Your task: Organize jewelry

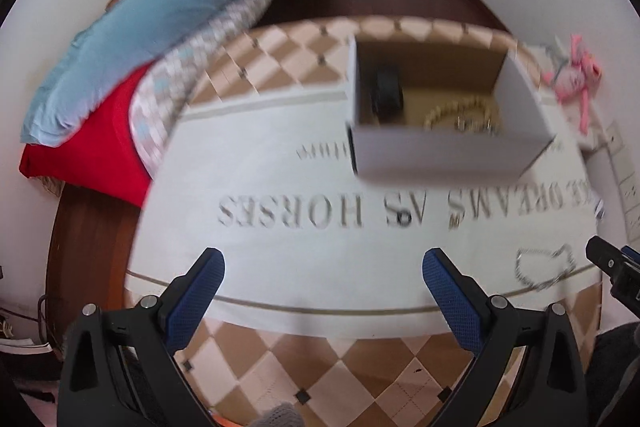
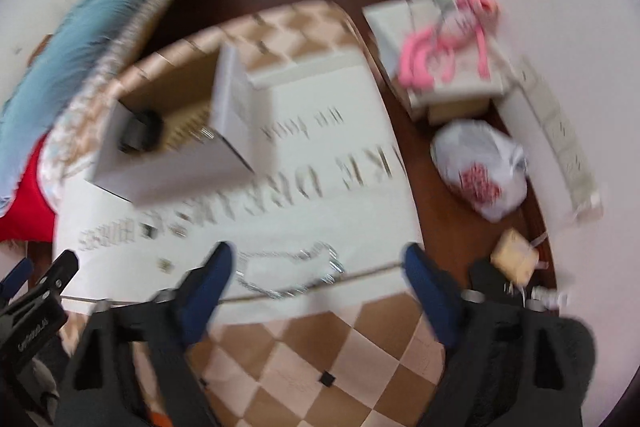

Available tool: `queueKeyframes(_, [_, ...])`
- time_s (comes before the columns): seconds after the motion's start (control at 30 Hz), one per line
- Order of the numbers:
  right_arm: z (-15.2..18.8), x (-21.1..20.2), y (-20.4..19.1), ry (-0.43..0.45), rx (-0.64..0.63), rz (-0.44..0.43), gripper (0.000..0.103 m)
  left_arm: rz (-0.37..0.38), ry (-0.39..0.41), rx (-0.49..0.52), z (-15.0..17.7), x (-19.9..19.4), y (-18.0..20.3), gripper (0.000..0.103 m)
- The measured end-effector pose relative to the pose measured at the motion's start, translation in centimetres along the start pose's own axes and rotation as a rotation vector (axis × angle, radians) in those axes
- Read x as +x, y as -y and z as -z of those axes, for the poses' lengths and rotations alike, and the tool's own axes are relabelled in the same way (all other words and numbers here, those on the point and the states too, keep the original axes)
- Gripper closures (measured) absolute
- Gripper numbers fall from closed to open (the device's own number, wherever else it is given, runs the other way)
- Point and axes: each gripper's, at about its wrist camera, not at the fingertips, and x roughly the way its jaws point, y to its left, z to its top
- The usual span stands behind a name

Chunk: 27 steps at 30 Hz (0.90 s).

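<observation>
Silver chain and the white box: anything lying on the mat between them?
Between the silver chain and the white box, the left wrist view shows only printed cloth and two small blurred pieces.

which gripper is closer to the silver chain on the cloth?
Right. The silver chain lies just ahead of the right gripper, between its open jaws. The left gripper is off to the side, with the chain beyond its right finger.

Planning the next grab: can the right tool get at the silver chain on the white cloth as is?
Probably yes. The silver chain lies loose on the white cloth, just ahead of the open right tool, nothing covering it; the box sits well beyond.
</observation>
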Motion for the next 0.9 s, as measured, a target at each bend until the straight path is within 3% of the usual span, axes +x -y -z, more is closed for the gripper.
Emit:
queueKeyframes(0.2, [1.7,5.1,1.0,-0.07,0.026,0.01,0.043,-0.036,-0.06,0.014,1.1,2.4,0.4,0.001])
queueKeyframes(0.3, [2.3,5.7,-0.4,-0.031,-0.021,0.093,0.054,-0.045,-0.073,0.01,1.3,3.0,0.1,0.001])
queueKeyframes(0.33, [2.3,5.7,-0.8,-0.026,-0.031,0.109,0.06,-0.047,-0.075,0.009,1.4,3.2,0.0,0.001])
queueKeyframes(0.4, [2.6,5.6,-1.7,-0.006,-0.049,0.105,0.095,-0.043,-0.085,0.002,1.5,3.4,-0.2,0.001])
queueKeyframes(0.6, [3.0,5.3,-2.6,-0.012,-0.064,0.016,0.099,0.003,-0.099,0.008,1.7,3.8,-0.4,0.001])
queueKeyframes(0.77, [2.0,1.6,-2.6,0.07,-0.013,-0.087,0.099,0.071,-0.088,0.036,1.7,3.8,0.4,0.002])
queueKeyframes(0.9, [1.1,0.6,-2.4,0.082,0.008,-0.13,0.099,0.11,-0.091,0.103,1.5,4.3,2.3,0.003])
